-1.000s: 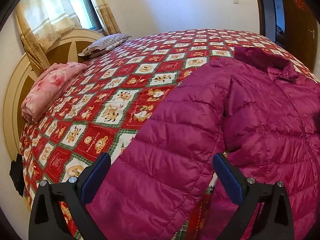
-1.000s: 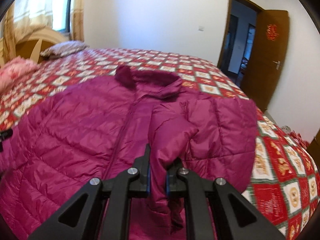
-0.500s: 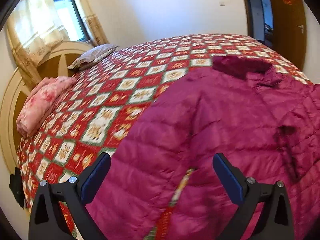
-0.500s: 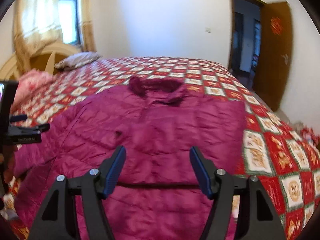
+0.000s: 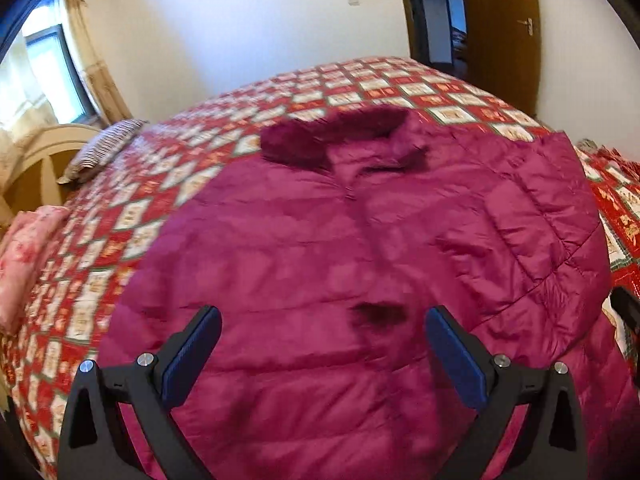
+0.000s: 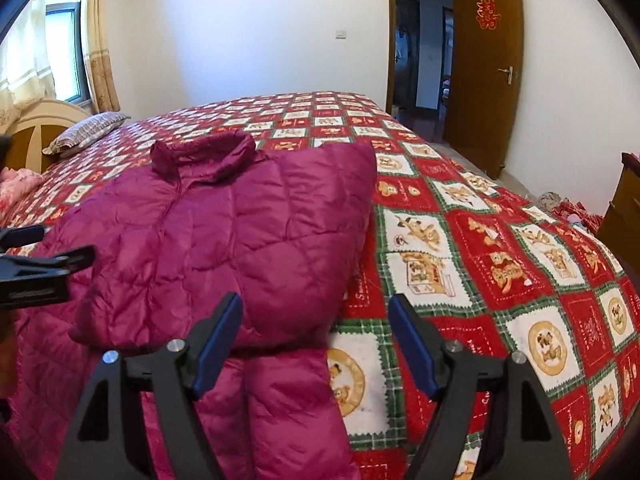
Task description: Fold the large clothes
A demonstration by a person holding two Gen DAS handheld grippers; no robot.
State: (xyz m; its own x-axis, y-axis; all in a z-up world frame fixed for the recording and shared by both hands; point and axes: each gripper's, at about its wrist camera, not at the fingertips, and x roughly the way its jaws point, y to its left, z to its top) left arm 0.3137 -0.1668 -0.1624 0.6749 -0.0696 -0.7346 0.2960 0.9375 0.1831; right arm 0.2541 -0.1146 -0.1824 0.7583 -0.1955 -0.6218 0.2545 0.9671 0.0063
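Since a second ago: sleeve [image 6: 224,264] let go by the right gripper [image 6: 316,344] and now folded in across the chest of the jacket [image 5: 360,240]; left gripper [image 5: 320,356] swung from the jacket's left side to over its middle.

Right jaws apart and opening wider, nothing pinched between them; only the lower part of the jacket and a patch of quilt [image 6: 500,260] seen through the gap. Probably backed off so the laid sleeve stays put rather than dragging with the pads. Left jaws wide apart too, empty, poised above the front panel, view blurred.

Jacket spread face up on the quilt, zipped, collar [image 5: 336,140] toward the far side of the bed, hem toward the cameras. Flat on the bed because puffy quilting springs back and needs a broad surface to hold a fold. Right sleeve lying across the front, cuff pointing toward the left gripper, narrowing that side to a straight edge.

Pillow [image 6: 88,132] and pink bundle [image 5: 24,256] up by the headboard, well apart from the work. Likely next: the other sleeve brought in the same way, then hem to collar.
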